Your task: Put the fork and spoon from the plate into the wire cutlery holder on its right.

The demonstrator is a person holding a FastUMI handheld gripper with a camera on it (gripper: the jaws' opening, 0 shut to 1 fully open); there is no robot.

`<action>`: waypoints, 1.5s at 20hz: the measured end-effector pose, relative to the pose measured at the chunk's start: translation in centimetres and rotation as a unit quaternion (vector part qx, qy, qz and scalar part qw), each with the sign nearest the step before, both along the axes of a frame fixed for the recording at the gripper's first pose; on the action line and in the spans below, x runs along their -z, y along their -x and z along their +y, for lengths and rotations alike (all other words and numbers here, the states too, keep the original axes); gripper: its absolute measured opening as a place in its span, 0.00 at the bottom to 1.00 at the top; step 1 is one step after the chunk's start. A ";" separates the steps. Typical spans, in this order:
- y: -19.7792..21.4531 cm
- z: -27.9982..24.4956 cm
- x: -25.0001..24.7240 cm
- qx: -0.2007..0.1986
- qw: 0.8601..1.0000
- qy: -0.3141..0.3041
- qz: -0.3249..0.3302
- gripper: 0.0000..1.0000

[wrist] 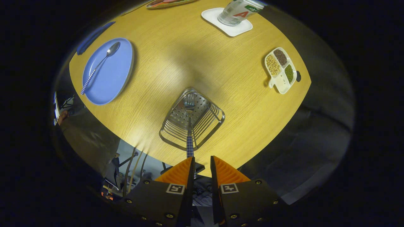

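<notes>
We see a dim booth with one warm pool of light on the wooden table (195, 56) — brightest at the centre, fading toward the rim. Soft shadows fall beside the blue plate (109, 75) and under the wire cutlery holder (192, 121). Fisheye distortion bends the table's edge — the lower left of the frame is blurred and murky.
</notes>
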State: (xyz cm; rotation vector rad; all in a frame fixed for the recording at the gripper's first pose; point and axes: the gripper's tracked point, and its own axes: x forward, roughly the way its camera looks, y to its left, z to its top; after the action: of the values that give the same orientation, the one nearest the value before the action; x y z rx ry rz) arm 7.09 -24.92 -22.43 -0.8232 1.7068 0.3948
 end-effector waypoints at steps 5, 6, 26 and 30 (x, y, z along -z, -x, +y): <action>1.5 0.9 -1.8 0.030 0.999 -0.035 -0.025 0.27; 1.8 1.1 -2.2 0.035 0.998 -0.040 -0.030 0.27; 9.9 14.8 -0.7 0.089 0.976 -0.176 -0.090 0.27; 11.2 17.1 0.6 0.099 0.974 -0.189 -0.072 0.27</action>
State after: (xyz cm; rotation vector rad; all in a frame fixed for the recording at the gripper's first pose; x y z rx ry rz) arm -4.11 -7.82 -23.02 -0.3901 1.4987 0.4922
